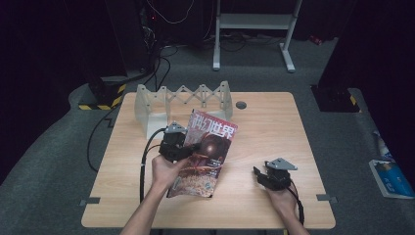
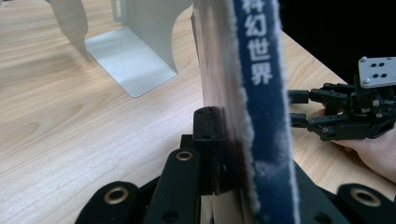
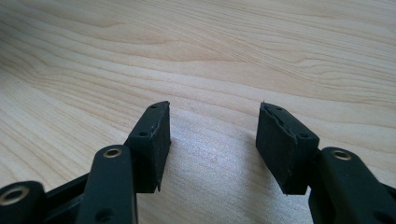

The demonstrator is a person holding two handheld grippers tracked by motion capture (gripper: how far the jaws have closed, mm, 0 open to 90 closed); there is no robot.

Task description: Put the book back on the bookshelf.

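High view: the left tool (image 1: pixel 188 147) grips a magazine (image 1: pixel 208 156), its far end tilted up off the worktop (image 1: pixel 274 122), short of the metal accordion book rack (image 1: pixel 183 100). Left gripper view: jaws clenched on the magazine's spine; racking looks left to do. Right gripper view: the right tool (image 3: pixel 212 140) is released, idle.

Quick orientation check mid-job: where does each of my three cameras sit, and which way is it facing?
High view: above the near table edge, looking forward and down; both forearms show, the left gripper shut on the magazine.
Left gripper view: rides that gripper, looking along the magazine's spine toward the metal bookend.
Right gripper view: looks past open jaws at bare table.
Shared: high and left gripper views both show the right gripper.
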